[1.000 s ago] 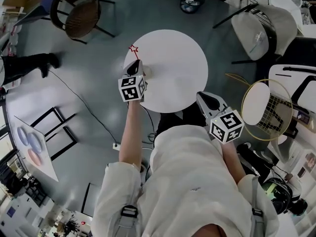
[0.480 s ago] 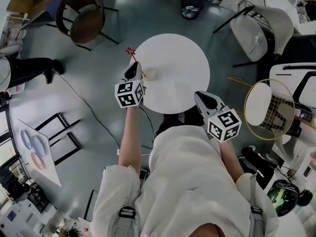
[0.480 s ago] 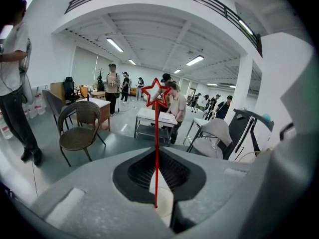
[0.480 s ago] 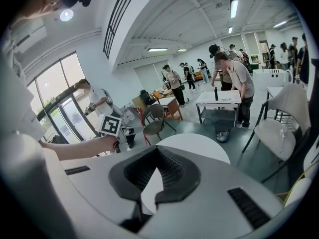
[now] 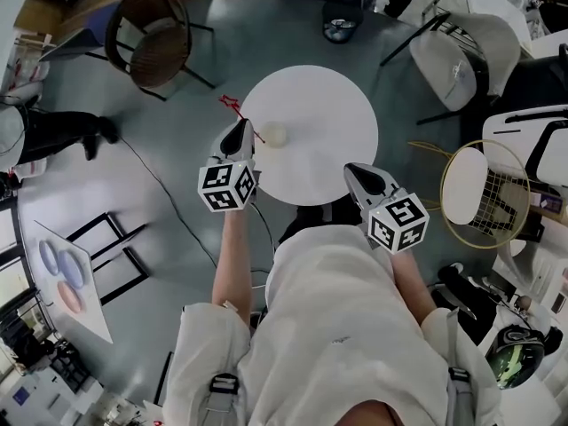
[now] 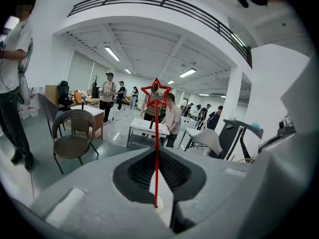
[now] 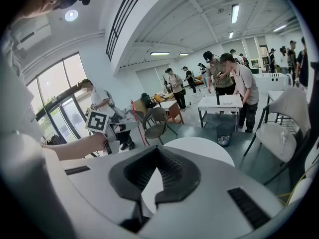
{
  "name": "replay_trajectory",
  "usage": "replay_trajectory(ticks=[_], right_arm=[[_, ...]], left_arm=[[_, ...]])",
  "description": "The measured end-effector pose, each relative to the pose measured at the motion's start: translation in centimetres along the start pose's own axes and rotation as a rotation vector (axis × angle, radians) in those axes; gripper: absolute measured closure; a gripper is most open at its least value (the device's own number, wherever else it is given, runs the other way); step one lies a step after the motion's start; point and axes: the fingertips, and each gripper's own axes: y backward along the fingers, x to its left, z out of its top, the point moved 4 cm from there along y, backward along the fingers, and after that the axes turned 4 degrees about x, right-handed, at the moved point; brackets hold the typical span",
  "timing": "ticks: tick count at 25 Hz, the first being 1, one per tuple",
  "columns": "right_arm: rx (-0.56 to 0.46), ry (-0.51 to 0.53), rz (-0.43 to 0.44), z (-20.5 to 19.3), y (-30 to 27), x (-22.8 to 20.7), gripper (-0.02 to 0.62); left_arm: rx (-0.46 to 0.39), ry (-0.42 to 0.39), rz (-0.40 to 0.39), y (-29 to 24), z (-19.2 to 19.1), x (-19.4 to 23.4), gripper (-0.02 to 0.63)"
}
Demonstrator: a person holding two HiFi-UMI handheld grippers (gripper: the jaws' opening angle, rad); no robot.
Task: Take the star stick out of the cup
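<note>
We pinch the thin red star-topped stick (image 6: pixel 157 128) in our left gripper (image 6: pixel 156 149) | stick tilted, lower end just beside the small cream cup (image 5: pixel 274 135) on the round white table (image 5: pixel 328 105) | our right gripper (image 7: pixel 158 148) closed on nothing at the table's near edge | brown wicker chair (image 5: pixel 158 38) beyond

**Stick and cup partly hidden**

In the head view, the left claw (image 5: pixel 238 130) covers the middle of the stick (image 5: pixel 231 105). The cup (image 5: pixel 274 135), just right of the claw, is too small to see into. In the left gripper view, the jaws hide most of it.
</note>
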Motion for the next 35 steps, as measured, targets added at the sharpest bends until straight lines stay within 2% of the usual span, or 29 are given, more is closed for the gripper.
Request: replay_trajectory(ticks=[13,25,35], right_arm=[[-0.048,0.038,0.041,0.2,-1.0,3.5,0.588],[-0.042,0.079,0.079,-0.3,-2.0,6.3,0.588],[-0.032,0.14,0.134,0.0,-2.2,8.1,0.588]], left_arm=[[-0.07,-0.032,-0.06,6.4,1.0,-2.3,0.583],[-0.072,-0.043,-0.129,10.7,-1.6,-5.7,0.583],[-0.068,0.009,-0.136,13.2,-3.8,-7.7,0.584]])
